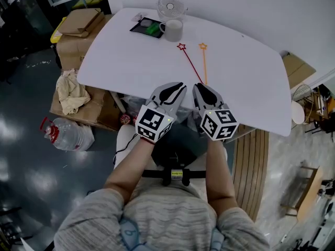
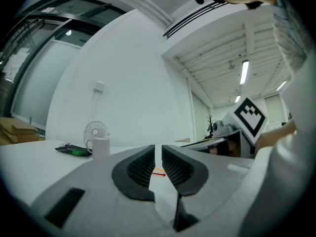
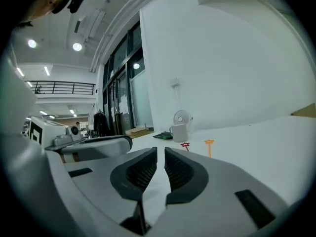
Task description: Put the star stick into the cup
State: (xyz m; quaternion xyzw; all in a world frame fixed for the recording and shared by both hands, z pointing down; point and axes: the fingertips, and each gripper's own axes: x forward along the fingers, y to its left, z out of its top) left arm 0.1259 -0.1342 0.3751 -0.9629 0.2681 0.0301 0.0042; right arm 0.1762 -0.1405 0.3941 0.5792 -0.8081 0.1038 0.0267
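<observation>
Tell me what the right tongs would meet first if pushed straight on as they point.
Probably the near end of the red star stick, lying just ahead of the right tongs; whether they ride above it is unclear.

Both forearms reach forward, left gripper [image 1: 177, 88] and right gripper [image 1: 201, 88] side by side, fingers closed, empty

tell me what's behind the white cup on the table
A small white fan stands right behind the cup, which hides the fan's base. A dark tray lies beside the cup, not behind it.
</observation>
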